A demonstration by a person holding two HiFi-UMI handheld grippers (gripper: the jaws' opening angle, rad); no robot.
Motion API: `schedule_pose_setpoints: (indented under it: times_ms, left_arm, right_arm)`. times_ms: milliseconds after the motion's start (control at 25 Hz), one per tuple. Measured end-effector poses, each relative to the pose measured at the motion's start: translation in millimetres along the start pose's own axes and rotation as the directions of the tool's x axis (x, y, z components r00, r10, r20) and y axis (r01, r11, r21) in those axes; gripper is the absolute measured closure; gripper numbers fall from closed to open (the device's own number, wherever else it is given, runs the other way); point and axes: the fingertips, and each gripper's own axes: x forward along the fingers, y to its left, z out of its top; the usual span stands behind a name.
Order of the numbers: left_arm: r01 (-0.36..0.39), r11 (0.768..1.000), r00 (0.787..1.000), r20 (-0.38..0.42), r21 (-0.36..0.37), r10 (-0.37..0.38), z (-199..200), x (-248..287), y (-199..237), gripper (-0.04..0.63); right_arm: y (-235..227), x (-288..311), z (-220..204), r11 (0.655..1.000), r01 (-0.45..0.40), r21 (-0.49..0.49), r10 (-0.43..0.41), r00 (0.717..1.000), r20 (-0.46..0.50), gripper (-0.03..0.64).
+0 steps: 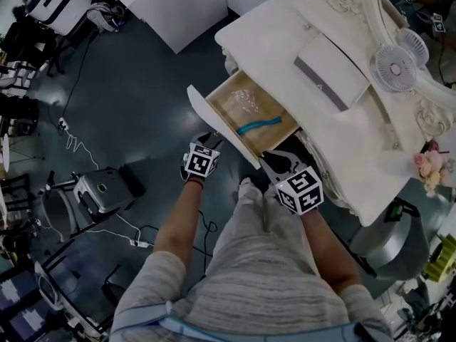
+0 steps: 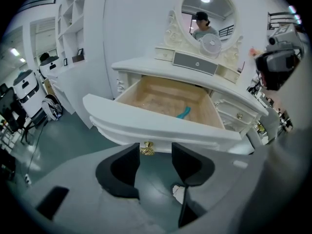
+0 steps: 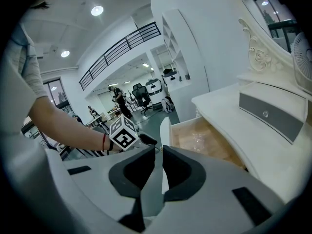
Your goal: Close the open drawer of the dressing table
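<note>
The white dressing table (image 1: 370,137) has its drawer (image 1: 251,116) pulled out, wooden inside, with a teal strip (image 1: 258,126) and clear plastic (image 1: 246,100) in it. In the left gripper view the white drawer front (image 2: 161,126) fills the middle, and the teal strip (image 2: 184,113) shows behind it. My left gripper (image 2: 155,149) is open, its tips on either side of the gold knob (image 2: 147,148) under the front. My right gripper (image 3: 157,149) is nearly closed, with the drawer front's end edge (image 3: 165,130) between its jaws. From the head view the left gripper (image 1: 211,140) and right gripper (image 1: 265,159) are both at the front panel.
On the tabletop stand a small fan (image 1: 394,66), a grey-fronted little drawer (image 1: 324,83) and pink flowers (image 1: 427,166). An oval mirror (image 2: 207,13) rises behind. A grey machine (image 1: 103,189) and cables lie on the dark floor at left. The person's legs stand right before the drawer.
</note>
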Motion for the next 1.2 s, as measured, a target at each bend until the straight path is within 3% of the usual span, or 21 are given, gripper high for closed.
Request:
schedule_pose_setpoints:
  times_ms: [400,520,1200]
  left_arm:
    - [-0.029,0.998,0.99,-0.135,0.055,0.036,-21,28,16,0.398]
    - [-0.029,0.997,0.989,-0.146,0.066,0.038,-22,30,18,0.442]
    - [0.009,0.993,0.979,-0.202,0.118,0.015,-25,43,16,0.465]
  right_arm:
    - [-7,0,-3,1.0,0.01,0.019,-0.01,1.0,-0.005,0.604]
    - [-8,-1,-4,1.0,0.014,0.024,-0.014,1.0,-0.008,0.604]
    - [-16,-3,-8,0.999,0.033,0.031,-0.032,0.999,-0.021,0.604]
